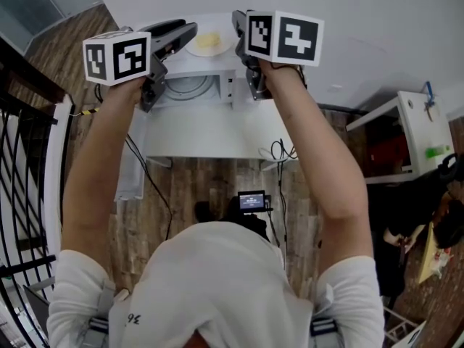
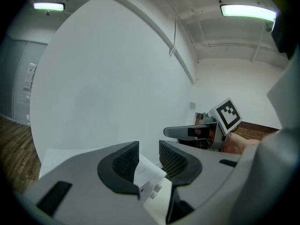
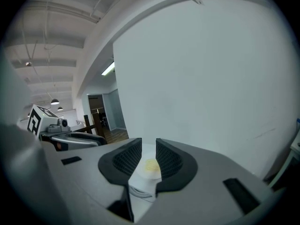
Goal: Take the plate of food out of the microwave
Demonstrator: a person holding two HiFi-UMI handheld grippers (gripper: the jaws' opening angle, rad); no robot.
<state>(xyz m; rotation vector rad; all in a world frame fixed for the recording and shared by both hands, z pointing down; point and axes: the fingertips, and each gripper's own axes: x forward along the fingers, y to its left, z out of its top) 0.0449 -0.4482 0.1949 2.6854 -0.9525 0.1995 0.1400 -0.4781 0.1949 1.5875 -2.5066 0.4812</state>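
A white plate (image 1: 209,43) with yellow food lies on the top of the white microwave (image 1: 217,67). The microwave's cavity stands open, with the glass turntable (image 1: 192,87) bare inside. Both grippers are raised in front of and above the microwave, close to my head. My left gripper (image 1: 187,29) (image 2: 149,156) is open, and only a white corner of the microwave shows through its gap. My right gripper (image 1: 236,17) (image 3: 148,154) is also open. The plate (image 3: 149,165) shows below and beyond its pads, untouched.
The microwave stands on a white table (image 1: 210,133) against a white wall. Cables hang off the table's front. A small camera (image 1: 251,200) stands on the wooden floor below me. There is a white shelf unit (image 1: 413,129) at the right and a black railing (image 1: 22,194) at the left.
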